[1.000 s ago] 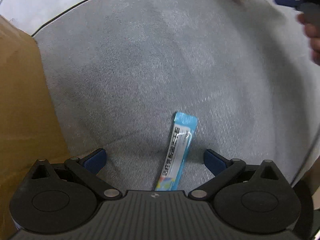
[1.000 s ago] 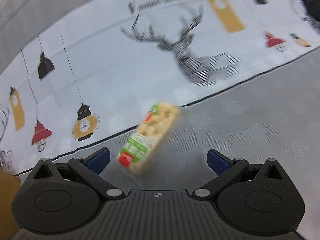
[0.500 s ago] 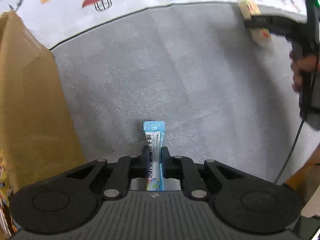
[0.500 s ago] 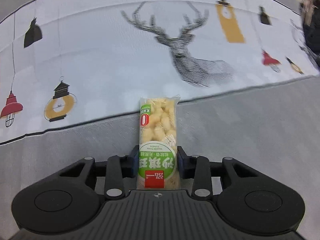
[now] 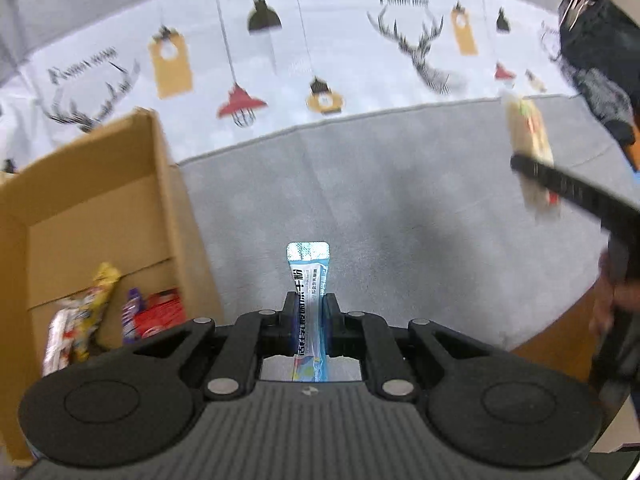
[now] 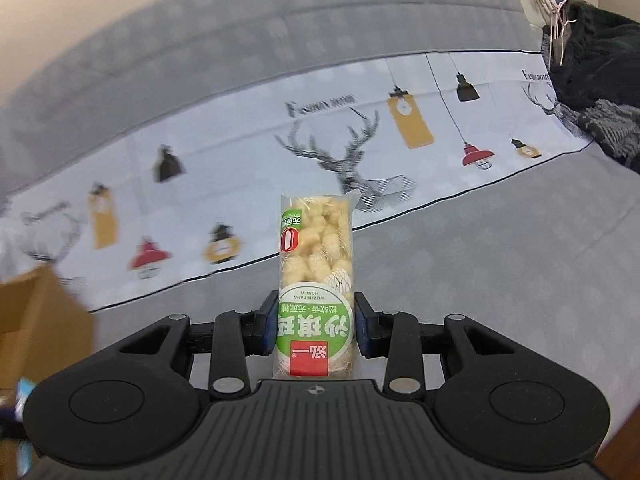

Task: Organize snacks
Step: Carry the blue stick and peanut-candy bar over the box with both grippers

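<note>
Here the left gripper point(image 5: 307, 326) has its jaws pinching a slim blue sachet point(image 5: 309, 280), which sticks straight out ahead and hangs above the grey mat point(image 5: 360, 184). The right gripper point(image 6: 316, 330) has its jaws clamped on the lower, green-labelled part of a puffed snack bar point(image 6: 318, 264), held upright in the air. Seen from the left wrist, that bar point(image 5: 528, 148) appears blurred at the far right. To the left stands an open cardboard box point(image 5: 104, 200) with several wrapped snacks point(image 5: 116, 312) lying inside. Behind the mat runs a pale cloth printed with deer and lamps point(image 6: 348, 160).
</note>
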The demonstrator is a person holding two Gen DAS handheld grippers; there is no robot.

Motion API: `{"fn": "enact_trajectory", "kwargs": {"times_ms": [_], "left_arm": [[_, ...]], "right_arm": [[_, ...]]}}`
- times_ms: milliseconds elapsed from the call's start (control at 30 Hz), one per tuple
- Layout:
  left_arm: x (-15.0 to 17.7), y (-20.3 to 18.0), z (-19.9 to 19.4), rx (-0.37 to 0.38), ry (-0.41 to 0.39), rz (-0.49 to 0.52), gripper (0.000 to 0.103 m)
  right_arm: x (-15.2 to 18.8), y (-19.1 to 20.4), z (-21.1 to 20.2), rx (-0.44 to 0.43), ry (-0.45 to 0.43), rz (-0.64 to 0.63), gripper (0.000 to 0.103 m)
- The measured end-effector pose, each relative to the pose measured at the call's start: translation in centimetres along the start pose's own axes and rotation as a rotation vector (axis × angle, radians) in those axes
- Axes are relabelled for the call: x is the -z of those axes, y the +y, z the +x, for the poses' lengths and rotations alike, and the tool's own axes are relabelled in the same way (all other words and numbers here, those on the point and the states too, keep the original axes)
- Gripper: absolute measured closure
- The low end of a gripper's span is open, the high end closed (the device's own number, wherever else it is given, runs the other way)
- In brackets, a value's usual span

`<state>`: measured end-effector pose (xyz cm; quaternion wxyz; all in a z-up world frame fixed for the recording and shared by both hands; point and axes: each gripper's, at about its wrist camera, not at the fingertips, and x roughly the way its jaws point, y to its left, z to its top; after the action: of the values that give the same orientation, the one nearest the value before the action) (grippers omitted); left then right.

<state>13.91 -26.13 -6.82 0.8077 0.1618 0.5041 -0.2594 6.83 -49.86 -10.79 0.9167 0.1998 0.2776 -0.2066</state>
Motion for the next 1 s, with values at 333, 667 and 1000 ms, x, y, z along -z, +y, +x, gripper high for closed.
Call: {"fn": "enact_trajectory", "kwargs": {"times_ms": [333,667,1000], "left_arm": [[8.7,3.9,-10.5,-0.073,-0.108,-0.086,0.091],[17.1,8.4,-15.7,-0.1,-0.158,-0.218,0.091],[21.7,9.2,-17.5,-0.105,-0.19,-0.261,0.091]], "right_arm": [[6.1,7.3,-12.7,-0.209,-0.002,-0.065,0.065],[11.1,14.6,-19.7,-0.359,0.03,-0.23,0.065],[13.6,17.6,-22.7,-0.401,0.036,-0.354,0.065]]}}
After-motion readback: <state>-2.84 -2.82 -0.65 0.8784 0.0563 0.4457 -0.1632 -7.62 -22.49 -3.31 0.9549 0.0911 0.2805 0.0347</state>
